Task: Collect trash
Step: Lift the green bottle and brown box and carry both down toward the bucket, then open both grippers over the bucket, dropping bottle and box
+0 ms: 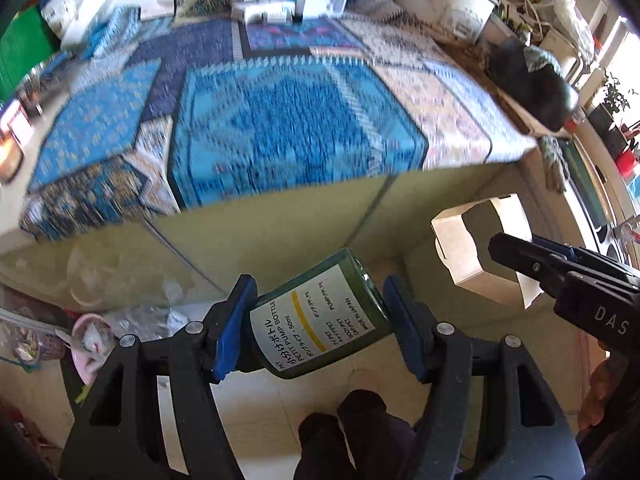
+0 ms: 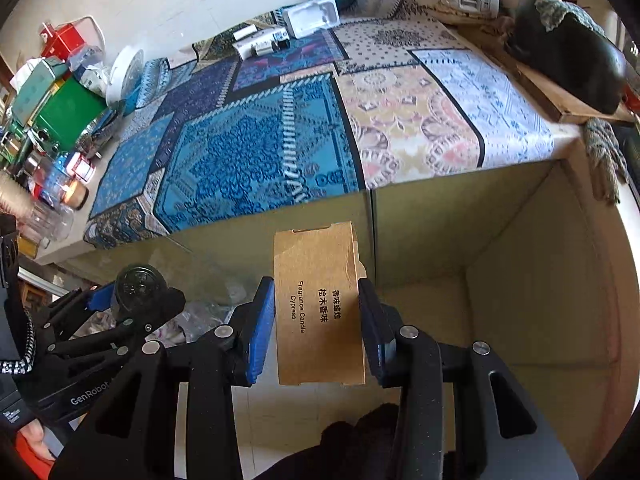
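Both claws were loaded: the left claw (image 1: 320,316) was closed on a small dark-green pump bottle (image 1: 320,316) with a white label, held tilted across its blue pads, and the right claw (image 2: 318,328) was pinched on the sides of a brown kraft candle box (image 2: 320,308), its long axis running straight out from the fingers. Each item hung off the near edge of the patterned worktop (image 2: 280,140), in front of its cabinet face. A heap that looked like bagged rubbish (image 1: 152,316) lay below the worktop's left end, nearer the left claw, so the bottle probably would go first.
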The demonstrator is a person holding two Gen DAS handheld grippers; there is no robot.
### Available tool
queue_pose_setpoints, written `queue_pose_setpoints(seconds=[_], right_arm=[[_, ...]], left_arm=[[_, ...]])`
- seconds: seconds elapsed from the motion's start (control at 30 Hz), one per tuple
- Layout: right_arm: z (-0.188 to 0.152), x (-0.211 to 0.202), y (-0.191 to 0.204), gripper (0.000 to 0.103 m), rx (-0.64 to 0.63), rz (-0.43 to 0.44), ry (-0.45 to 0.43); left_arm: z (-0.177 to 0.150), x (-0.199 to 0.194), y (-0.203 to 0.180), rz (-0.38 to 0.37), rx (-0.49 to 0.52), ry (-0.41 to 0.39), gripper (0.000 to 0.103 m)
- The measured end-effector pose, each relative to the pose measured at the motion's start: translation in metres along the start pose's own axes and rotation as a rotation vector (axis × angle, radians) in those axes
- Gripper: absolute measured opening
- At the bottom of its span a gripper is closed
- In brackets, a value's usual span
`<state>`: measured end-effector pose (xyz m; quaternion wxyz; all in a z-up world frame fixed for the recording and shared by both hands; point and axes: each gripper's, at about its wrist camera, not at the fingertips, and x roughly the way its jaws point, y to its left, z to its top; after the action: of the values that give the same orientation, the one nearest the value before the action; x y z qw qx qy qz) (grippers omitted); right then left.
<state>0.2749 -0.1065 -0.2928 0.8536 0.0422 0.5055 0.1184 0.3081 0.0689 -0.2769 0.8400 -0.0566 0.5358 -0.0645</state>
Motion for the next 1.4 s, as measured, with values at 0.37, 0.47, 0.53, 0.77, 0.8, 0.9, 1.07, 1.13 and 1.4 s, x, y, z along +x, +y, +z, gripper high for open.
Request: queue_pose_setpoints(seconds=[0.37, 0.47, 0.53, 0.77, 0.8, 0.9, 1.07, 1.13, 1.4], right_arm=[[-0.052, 0.096, -0.05, 0.037, 0.04, -0.037, 0.161], [-0.068, 0.142, -0.07, 0.037, 0.044, -0.032, 0.205], [-0.079, 0.177, -0.083, 0.037, 0.043, -0.028, 0.23], [-0.124, 0.299, -0.116, 0.037, 0.018, 0.004, 0.291], [-0.13, 0.316, -0.118, 0.037, 0.015, 0.01, 0.302], [-0.148, 0.362, -0.122, 0.037, -0.02, 0.032, 0.324], [-0.172, 0.419, -0.125, 0.037, -0.064, 0.064, 0.347], [-0.183, 0.436, -0.13, 0.037, -0.068, 0.073, 0.363], [-0.202, 0.486, -0.127, 0.038, -0.122, 0.085, 0.437]], left_arm=[[-0.064, 0.132, 0.005, -0.043, -0.096, 0.176, 0.064], [-0.084, 0.182, 0.012, -0.036, -0.141, 0.202, 0.064], [-0.097, 0.217, 0.019, -0.038, -0.179, 0.216, 0.064], [-0.141, 0.332, 0.039, -0.04, -0.289, 0.211, 0.064], [-0.148, 0.35, 0.042, -0.04, -0.306, 0.212, 0.064], [-0.164, 0.395, 0.053, -0.037, -0.336, 0.218, 0.064], [-0.189, 0.465, 0.076, -0.058, -0.413, 0.244, 0.064], [-0.197, 0.486, 0.082, -0.071, -0.443, 0.258, 0.064], [-0.201, 0.525, 0.096, -0.104, -0.497, 0.29, 0.064]])
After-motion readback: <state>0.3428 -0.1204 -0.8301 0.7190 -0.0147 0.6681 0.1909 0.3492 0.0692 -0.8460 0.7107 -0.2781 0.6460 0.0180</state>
